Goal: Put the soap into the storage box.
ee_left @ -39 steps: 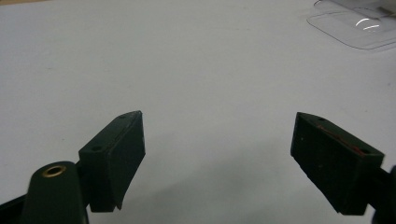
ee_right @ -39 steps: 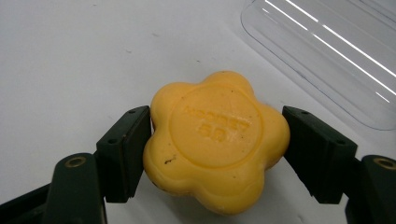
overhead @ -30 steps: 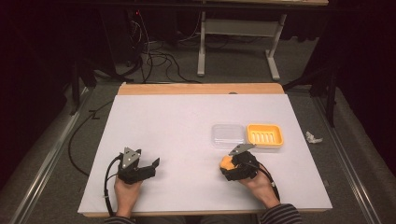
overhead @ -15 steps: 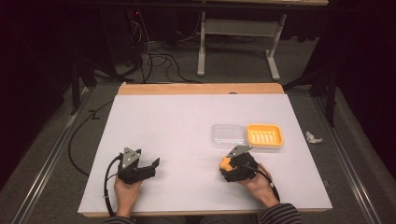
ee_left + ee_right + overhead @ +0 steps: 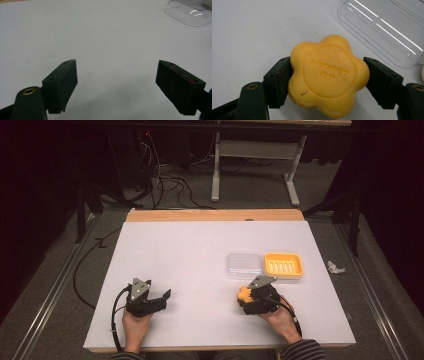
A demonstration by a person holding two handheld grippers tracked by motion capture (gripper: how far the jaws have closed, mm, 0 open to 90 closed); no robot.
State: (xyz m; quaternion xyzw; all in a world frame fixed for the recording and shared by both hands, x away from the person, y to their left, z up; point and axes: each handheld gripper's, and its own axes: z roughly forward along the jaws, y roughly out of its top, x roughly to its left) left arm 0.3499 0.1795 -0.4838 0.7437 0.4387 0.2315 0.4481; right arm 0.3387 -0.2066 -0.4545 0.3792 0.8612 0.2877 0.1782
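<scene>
Nearest the person's edge of the white surface (image 5: 200, 270), the yellow flower-shaped bar of soap (image 5: 328, 76) is held by the right gripper (image 5: 250, 299), whose two black jaws are pressed against opposite sides of the bar, as the right gripper view makes plain; embossed lettering can be seen on the soap's flat face, though it cannot be read with certainty. In the high view the soap (image 5: 244, 294) is seen at the front of that gripper, just short of the containers, and whether it is lifted clear of the surface or resting on it cannot be told. The pick-up can therefore be judged as done, while the placing has not yet been carried out. On the other side, at about the same nearness, the left gripper (image 5: 162, 299) is held low over bare surface with its jaws spread wide and nothing between them, as is confirmed in the left gripper view (image 5: 117, 82); no part in the work is being taken by it for now. A little farther off, the clear plastic rectangular lid (image 5: 244, 265) lies flat, and touching it on the right the orange plastic soap dish with a ribbed floor (image 5: 283, 264) stands empty. What is left, by this reading, is for the soap to be carried the short way forward and to the right, set down in the orange dish, and probably covered with the clear lid afterwards.
</scene>
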